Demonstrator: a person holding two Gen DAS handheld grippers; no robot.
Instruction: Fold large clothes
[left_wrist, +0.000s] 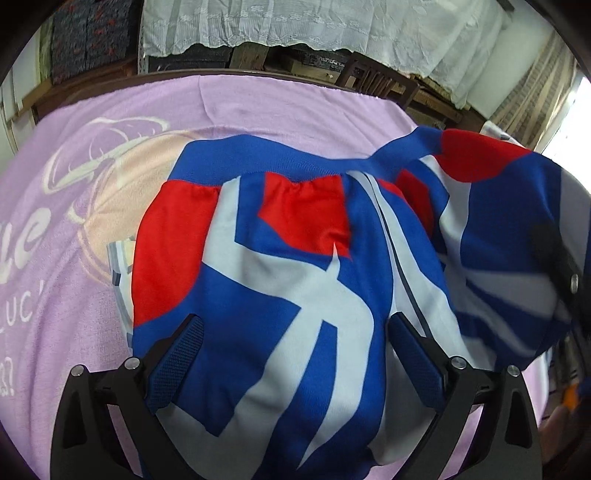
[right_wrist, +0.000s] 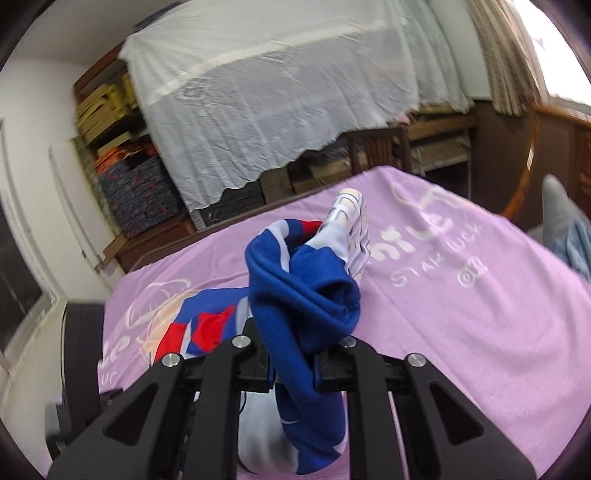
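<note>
Right gripper (right_wrist: 295, 363) clenching jacket (right_wrist: 306, 295) hem at lower centre, lifting to fold; left gripper (left_wrist: 295, 354) jaws released, apparently not pinching cloth. Next: carrying hem across lavender-covered surface (right_wrist: 461, 332).

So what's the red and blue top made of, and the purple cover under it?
The red, white and blue top looks like smooth knit polyester, with a ribbed blue hem and a slight sheen. The purple cover looks like soft fleecy or terry cloth: matte, faintly fuzzy, with pale printed lettering.
</note>
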